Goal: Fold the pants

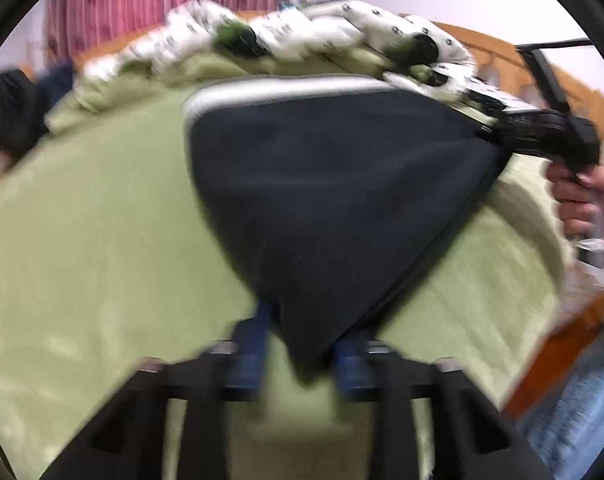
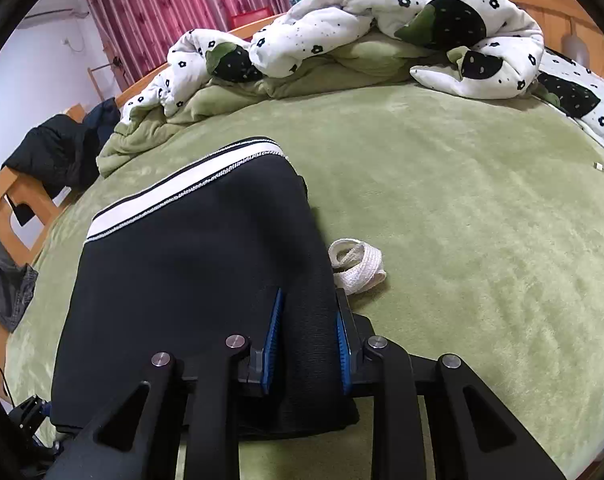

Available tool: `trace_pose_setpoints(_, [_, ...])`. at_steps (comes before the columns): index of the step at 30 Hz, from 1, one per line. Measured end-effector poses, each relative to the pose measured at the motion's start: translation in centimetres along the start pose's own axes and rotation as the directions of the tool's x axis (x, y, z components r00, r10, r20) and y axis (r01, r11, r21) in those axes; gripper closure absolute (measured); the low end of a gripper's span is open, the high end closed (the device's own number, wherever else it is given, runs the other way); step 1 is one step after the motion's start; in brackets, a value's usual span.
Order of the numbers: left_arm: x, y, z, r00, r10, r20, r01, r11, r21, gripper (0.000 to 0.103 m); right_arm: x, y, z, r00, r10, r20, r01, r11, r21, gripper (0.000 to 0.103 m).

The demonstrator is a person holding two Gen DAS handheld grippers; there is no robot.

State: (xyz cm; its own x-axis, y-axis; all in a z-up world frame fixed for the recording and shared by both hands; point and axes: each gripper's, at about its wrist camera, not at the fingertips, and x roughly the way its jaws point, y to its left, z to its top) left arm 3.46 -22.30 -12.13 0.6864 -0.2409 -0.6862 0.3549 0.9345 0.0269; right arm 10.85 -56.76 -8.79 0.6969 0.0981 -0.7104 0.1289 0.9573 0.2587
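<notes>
Black pants [image 2: 190, 280] with a white waistband stripe [image 2: 182, 188] spread on the green bed cover [image 2: 461, 240], left of centre in the right wrist view. Right gripper [image 2: 306, 340] pinching the pants' near right edge between 2 blue pads [image 2: 272, 328]. White drawstring [image 2: 359, 266] lying just right of that edge. Left gripper [image 1: 305, 344] pressed onto a corner of the dark cloth, low centre, blurred. Patterned quilt [image 2: 341, 20] bunched across the top.

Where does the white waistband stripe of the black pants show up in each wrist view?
Left wrist: the waistband stripe runs along the pants' far top edge, centre, blurred.
Right wrist: the waistband stripe slants across left of centre, on the pants' far edge.
Shared landmark: the flower-print quilt bunched behind.
</notes>
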Motion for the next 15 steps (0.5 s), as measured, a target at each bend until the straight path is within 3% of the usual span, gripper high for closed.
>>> trace_pose_setpoints(1, [-0.5, 0.7, 0.4, 0.999, 0.026, 0.038, -0.024, 0.997, -0.070, 0.087, -0.1, 0.0, 0.0, 1.000, 0.003, -0.002, -0.003, 1.000, 0.005, 0.079])
trace_pose_setpoints(3, [-0.2, 1.5, 0.5, 1.000, -0.020, 0.008, 0.021, 0.991, -0.135, 0.087, -0.2, 0.2, -0.1, 1.000, 0.006, -0.010, -0.006, 1.000, 0.008, 0.079])
trace_pose_setpoints(5, [0.6, 1.7, -0.2, 0.997, -0.038, -0.066, 0.029, 0.991, -0.132, 0.084, -0.2, 0.7, -0.3, 1.000, -0.023, -0.017, 0.023, 1.000, -0.011, 0.079])
trace_pose_setpoints(7, [-0.2, 1.6, -1.1, 0.994, -0.065, -0.091, 0.055, 0.993, -0.104, 0.071, -0.2, 1.2, -0.3, 0.999, -0.039, -0.029, 0.038, 0.999, -0.039, 0.077])
trace_pose_setpoints(10, [-2.3, 2.1, -1.1, 0.978, -0.189, -0.093, 0.176, 0.976, -0.132, 0.062, -1.2, 1.5, -0.5, 0.996, -0.083, -0.025, 0.081, 0.993, -0.087, 0.073])
trace_pose_setpoints(12, [-4.5, 3.0, -1.1, 0.973, -0.228, -0.037, 0.218, 0.958, -0.188, 0.059, -3.1, 1.7, -0.5, 0.993, -0.110, 0.036, 0.113, 0.989, -0.100, 0.073])
trace_pose_setpoints(13, [-5.5, 3.5, -0.7, 0.973, -0.230, 0.001, 0.225, 0.950, -0.217, 0.054, -4.2, 1.9, -0.6, 0.989, -0.117, 0.089, 0.125, 0.987, -0.101, 0.073])
trace_pose_setpoints(15, [-5.9, 3.4, 0.6, 0.978, -0.207, 0.041, 0.210, 0.951, -0.228, 0.053, -5.9, 2.3, -0.8, 0.981, -0.086, 0.174, 0.107, 0.988, -0.114, 0.073])
